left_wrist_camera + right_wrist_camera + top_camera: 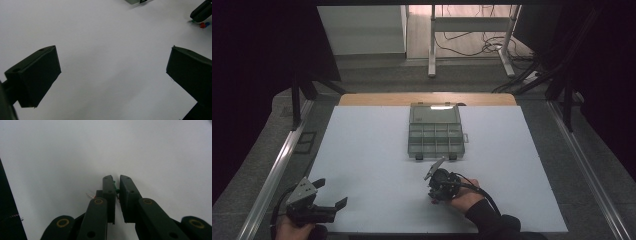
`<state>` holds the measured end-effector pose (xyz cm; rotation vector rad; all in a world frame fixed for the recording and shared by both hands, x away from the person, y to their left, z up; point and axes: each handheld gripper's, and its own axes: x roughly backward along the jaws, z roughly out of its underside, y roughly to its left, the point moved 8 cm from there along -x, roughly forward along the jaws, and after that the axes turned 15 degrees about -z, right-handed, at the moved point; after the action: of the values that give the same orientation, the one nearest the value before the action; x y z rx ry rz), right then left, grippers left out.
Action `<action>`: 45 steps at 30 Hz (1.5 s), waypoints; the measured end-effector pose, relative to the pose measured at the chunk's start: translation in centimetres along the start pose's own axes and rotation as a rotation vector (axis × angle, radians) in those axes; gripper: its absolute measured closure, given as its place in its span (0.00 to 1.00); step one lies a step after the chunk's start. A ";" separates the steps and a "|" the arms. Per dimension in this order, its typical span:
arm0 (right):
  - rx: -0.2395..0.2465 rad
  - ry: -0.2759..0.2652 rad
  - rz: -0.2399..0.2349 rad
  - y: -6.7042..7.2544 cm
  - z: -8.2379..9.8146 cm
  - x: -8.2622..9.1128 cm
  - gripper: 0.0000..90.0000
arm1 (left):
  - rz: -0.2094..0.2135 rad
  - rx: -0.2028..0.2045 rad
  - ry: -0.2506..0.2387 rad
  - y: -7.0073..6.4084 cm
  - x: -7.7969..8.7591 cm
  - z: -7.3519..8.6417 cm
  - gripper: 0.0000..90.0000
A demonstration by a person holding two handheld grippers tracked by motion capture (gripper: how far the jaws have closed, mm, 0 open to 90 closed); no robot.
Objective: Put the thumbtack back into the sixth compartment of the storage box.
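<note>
- Green pin sat pinched between the right gripper jaws, which were drawn nearly together on it; only a sliver of green showed in the gap, near the tips.
- Pin's long axis: cannot tell for the green one. A thin metal point stuck out sideways to the left of the jaws, beside a red speck, low against the sheet.
- In the left gripper view, green, red and blue pins lay together just under the right gripper's tip.
- Right gripper pointed steeply down at the white sheet, the hand behind it resting on the sheet, forearm entering from the lower edge.
- Compartment box stood open beyond the right gripper, near but apart, lid tilted back; bare sheet lay between them.
- Left gripper rested at the sheet's near-left corner, well apart from the pins, jaws wide with nothing between them.
- Wide bare sheet lay to the left and right of the box; the metal rail ran along the left edge.
</note>
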<state>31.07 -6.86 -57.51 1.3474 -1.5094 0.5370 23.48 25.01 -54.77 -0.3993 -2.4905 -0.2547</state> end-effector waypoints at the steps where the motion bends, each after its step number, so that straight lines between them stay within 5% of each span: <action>1: -0.002 -0.006 0.003 0.0 0.0 0.1 0.92 | 0.000 0.000 0.000 0.0 0.0 0.0 0.00; 22: -0.053 -0.143 0.020 -1.9 -1.6 2.7 0.92 | -0.001 -0.002 0.006 0.0 -0.1 0.0 0.00; 45: -0.076 -0.212 0.061 -4.6 -4.0 3.6 0.91 | 0.004 0.002 0.005 0.0 -0.1 0.0 0.00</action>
<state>37.26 -6.52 -54.02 1.3353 -1.7302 0.3803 23.56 24.99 -54.81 -0.4028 -2.4850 -0.2513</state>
